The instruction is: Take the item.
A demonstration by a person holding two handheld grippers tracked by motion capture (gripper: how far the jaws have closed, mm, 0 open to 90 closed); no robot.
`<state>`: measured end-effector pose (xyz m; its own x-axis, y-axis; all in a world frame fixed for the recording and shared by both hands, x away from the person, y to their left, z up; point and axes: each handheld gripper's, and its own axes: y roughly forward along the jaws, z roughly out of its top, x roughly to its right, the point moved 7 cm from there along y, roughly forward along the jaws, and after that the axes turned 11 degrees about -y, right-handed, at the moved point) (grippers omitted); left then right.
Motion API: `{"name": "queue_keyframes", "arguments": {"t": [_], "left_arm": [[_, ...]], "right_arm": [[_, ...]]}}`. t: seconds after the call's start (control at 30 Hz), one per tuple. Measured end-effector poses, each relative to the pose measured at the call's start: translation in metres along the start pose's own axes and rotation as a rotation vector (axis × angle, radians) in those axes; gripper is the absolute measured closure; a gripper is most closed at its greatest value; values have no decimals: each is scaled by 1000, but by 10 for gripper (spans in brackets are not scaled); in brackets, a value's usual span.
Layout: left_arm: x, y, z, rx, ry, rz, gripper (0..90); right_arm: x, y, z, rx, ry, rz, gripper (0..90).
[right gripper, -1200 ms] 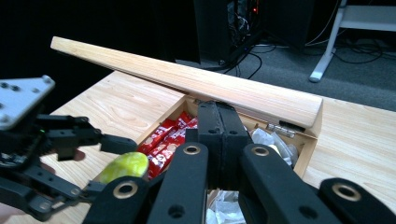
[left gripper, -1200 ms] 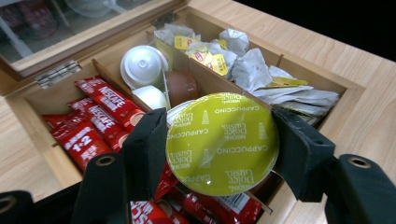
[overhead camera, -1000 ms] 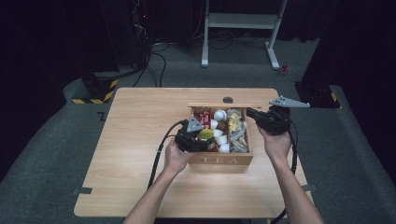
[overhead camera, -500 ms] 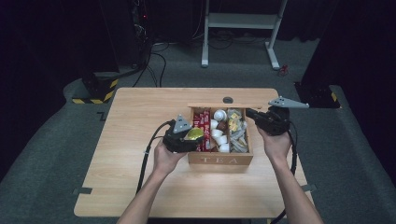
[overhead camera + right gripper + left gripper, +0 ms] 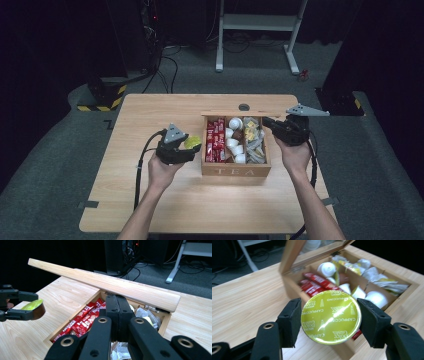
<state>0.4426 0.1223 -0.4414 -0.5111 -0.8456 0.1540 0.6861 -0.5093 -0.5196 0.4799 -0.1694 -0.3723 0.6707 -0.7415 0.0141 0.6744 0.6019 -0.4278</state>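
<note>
Yellow-green capsule (image 5: pixel 331 316) reads "Dolce Gusto CAPPUCCINO"; wooden box (image 5: pixel 236 171) stamped "TEA".

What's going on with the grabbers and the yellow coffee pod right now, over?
Left gripper shut on coffee pod, held left of the tea box. Right gripper shut, beneath the raised lid. Nothing in the way.

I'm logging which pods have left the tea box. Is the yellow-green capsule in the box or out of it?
Out. The left hand-held gripper clamps the capsule over the table, beside the tea box.
</note>
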Motion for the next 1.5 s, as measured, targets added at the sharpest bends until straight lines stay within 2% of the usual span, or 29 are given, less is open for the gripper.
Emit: {"name": "queue_keyframes", "arguments": {"t": [0.13,0.23,0.3,0.43,0.5,0.7,0.83,0.93,0.97,1.13,1.3,1.5], "left_arm": [[-17,-7,-5,13,-46,19,395],[-25,-10,-8,25,-48,46,395],[-32,-14,-14,28,-70,54,395],[-47,-20,-24,17,-97,83,394],[-51,-22,-28,15,-98,100,394],[-58,-19,-46,-13,-106,130,394],[-61,-14,-56,5,-118,145,394],[-62,-6,-67,-29,-104,163,394],[-63,-4,-69,-30,-111,167,394],[-68,0,-78,-36,-154,162,394],[-70,11,-87,-50,-172,155,394],[-65,21,-94,-67,-185,158,393]], "right_arm": [[0,1,0,-6,-2,0,900],[-2,3,-1,-21,-9,-5,900],[-3,4,-3,-18,-11,-1,900],[-3,6,-6,-24,-4,1,900],[-4,5,-5,-21,-10,-2,900],[-4,4,-4,-21,-13,0,900],[-4,3,-3,-30,-19,-3,900],[-4,3,-3,-33,-23,-6,900],[-4,3,-3,-31,-22,-6,900],[-6,4,-6,-31,-19,0,900],[-6,6,-8,-44,-14,-9,900],[-6,7,-8,-42,-18,-2,900]]}}
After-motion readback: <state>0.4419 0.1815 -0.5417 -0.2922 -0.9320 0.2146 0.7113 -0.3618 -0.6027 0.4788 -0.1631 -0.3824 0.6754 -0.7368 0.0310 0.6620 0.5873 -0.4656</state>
